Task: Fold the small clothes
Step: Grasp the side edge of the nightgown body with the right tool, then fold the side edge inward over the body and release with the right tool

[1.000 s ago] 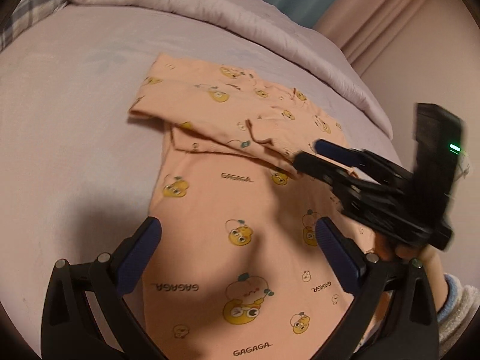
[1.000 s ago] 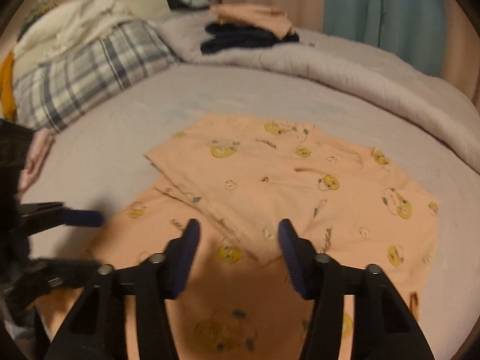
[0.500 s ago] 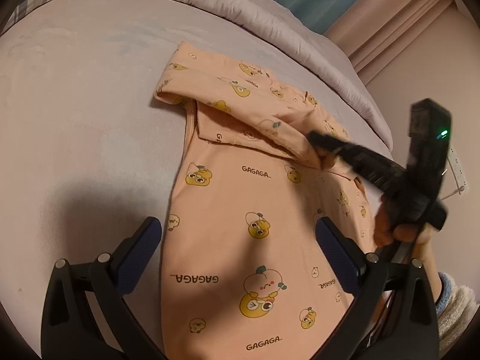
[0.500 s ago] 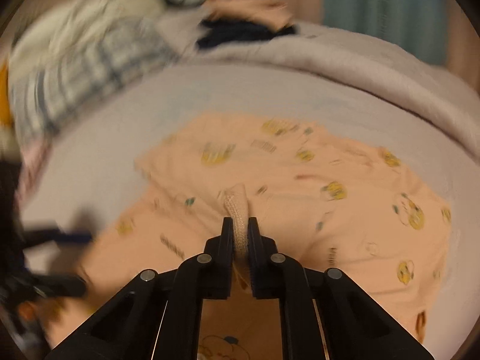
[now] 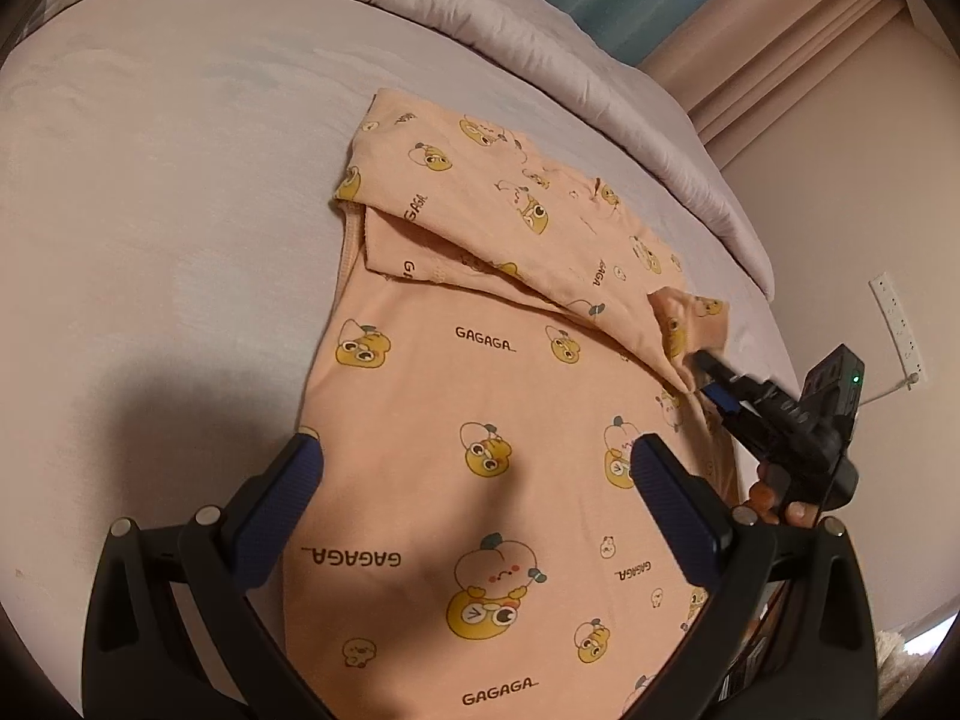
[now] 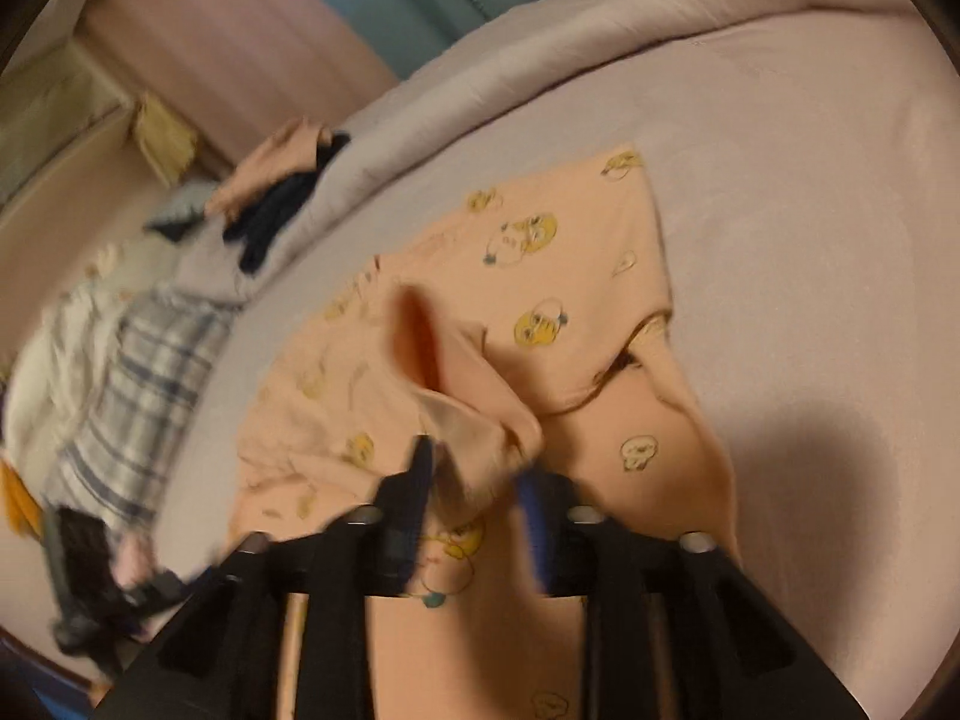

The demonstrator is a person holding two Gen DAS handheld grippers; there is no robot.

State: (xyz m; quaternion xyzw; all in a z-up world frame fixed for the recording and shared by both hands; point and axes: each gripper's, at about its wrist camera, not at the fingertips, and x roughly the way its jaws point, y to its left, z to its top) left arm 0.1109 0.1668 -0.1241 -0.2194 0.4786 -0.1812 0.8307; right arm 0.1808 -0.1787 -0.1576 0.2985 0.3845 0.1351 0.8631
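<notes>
Right tool (image 6: 474,474): jaws just opening, partly apart; the sleeve (image 6: 474,420) lies loosely between them, not clamped.
Left tool (image 5: 474,474): jaws wide apart, empty, hovering over the shirt's near half.
Shirt (image 5: 480,396): flat on the bed (image 5: 180,180), long axis near to far, top folded across.
Nearer hand: right, at the shirt's right edge.
Pose: both tools tilt down.

Peach garment (image 5: 498,396) printed with yellow cartoon ducks and "GAGAGA", spread flat, top part folded over, one sleeve cuff (image 6: 480,450) lifted.
</notes>
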